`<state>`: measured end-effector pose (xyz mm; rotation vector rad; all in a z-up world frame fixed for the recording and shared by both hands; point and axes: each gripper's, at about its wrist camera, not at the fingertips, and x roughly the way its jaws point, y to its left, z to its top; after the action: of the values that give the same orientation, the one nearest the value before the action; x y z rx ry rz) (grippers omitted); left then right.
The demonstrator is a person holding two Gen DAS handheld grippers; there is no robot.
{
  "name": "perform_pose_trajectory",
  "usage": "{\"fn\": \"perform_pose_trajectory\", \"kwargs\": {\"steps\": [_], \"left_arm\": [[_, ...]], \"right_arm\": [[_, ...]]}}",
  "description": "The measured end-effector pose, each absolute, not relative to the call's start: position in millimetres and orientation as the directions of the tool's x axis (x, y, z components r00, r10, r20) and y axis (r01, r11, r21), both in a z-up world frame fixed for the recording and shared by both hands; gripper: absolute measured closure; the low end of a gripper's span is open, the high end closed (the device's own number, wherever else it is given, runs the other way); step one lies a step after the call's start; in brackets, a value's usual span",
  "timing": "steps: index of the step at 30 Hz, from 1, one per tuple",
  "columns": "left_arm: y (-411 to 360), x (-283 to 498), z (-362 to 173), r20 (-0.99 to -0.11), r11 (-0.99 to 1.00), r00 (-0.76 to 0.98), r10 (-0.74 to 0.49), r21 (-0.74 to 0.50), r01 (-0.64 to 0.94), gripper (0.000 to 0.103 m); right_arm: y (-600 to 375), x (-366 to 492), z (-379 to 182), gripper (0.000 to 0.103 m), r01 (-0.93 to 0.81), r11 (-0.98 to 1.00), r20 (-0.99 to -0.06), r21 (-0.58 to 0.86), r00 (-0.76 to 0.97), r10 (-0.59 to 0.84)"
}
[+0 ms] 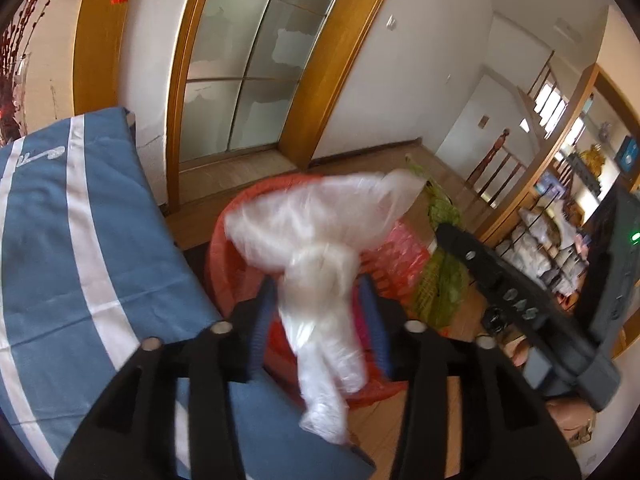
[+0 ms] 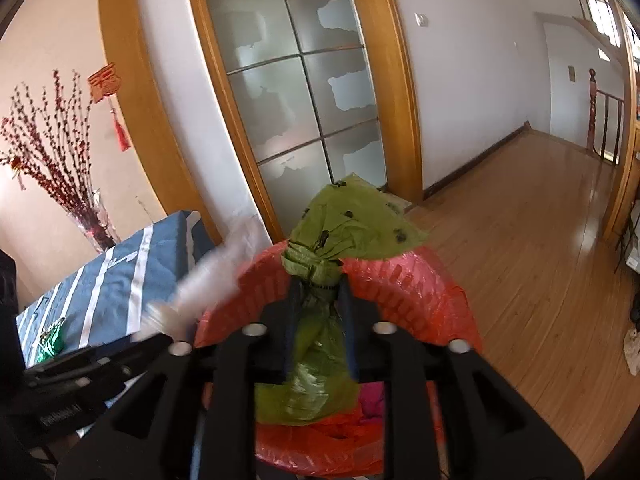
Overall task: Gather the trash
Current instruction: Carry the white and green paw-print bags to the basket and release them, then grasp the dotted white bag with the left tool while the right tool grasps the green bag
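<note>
Two bags in hand. Left hand-held gripper [image 1: 320, 280] pinched on the gathered neck of a clear plastic bag [image 1: 320, 232]; right hand-held gripper [image 2: 318, 300] closed narrowly on a green bag's twisted neck [image 2: 316, 268]. Both hang over the red-lined bin [image 2: 400, 292], beside the blue striped table's [image 1: 80, 220] edge. Thin film, light, soft, likely slippery: the bunched neck looks the surest hold.

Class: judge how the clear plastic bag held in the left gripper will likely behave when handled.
The clear plastic bag is probably floppy: it bunches between the left gripper fingers and droops below. It seems light, since thin film billows above the pinch. Its glossy surface might slip.
</note>
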<state>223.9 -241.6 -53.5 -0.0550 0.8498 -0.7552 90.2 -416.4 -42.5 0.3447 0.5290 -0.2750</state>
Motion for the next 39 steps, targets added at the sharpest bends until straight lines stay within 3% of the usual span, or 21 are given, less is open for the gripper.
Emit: {"fn": "perform_pose_trajectory", "kwargs": {"steps": [5,10,17,28,39], "left_arm": [[-227.7,226.4,-63.8,-0.680,0.769,0.427,-0.596,-0.331,0.547,0.051],[-198.6,220.6,-56.9,-0.680,0.831,0.521,-0.515,-0.247,0.499,0.040],[-140.9,205.9,-47.0,-0.671,0.888,0.609,-0.424,-0.174,0.426,0.037],[-6.5,193.8,-32.0,-0.629,0.978,0.750,-0.207,-0.106,0.181,0.037],[143.7,192.6,-28.5,-0.623,0.984,0.781,0.047,-0.108,-0.145,0.037]], "right_arm": [[-422.8,84.4,-49.8,0.064,0.364,0.895,-0.549,0.258,0.817,-0.174],[-418.7,83.2,-51.2,0.064,0.370,0.899,-0.561,0.234,0.807,-0.186],[-391.7,86.5,-42.3,0.064,0.313,0.928,-0.551,0.204,0.820,-0.155],[-259.8,128.8,-34.3,0.064,0.007,0.984,-0.565,0.177,0.820,0.096],[-92.3,188.4,-34.8,0.064,-0.329,0.917,-0.590,0.224,0.704,0.396]]}}
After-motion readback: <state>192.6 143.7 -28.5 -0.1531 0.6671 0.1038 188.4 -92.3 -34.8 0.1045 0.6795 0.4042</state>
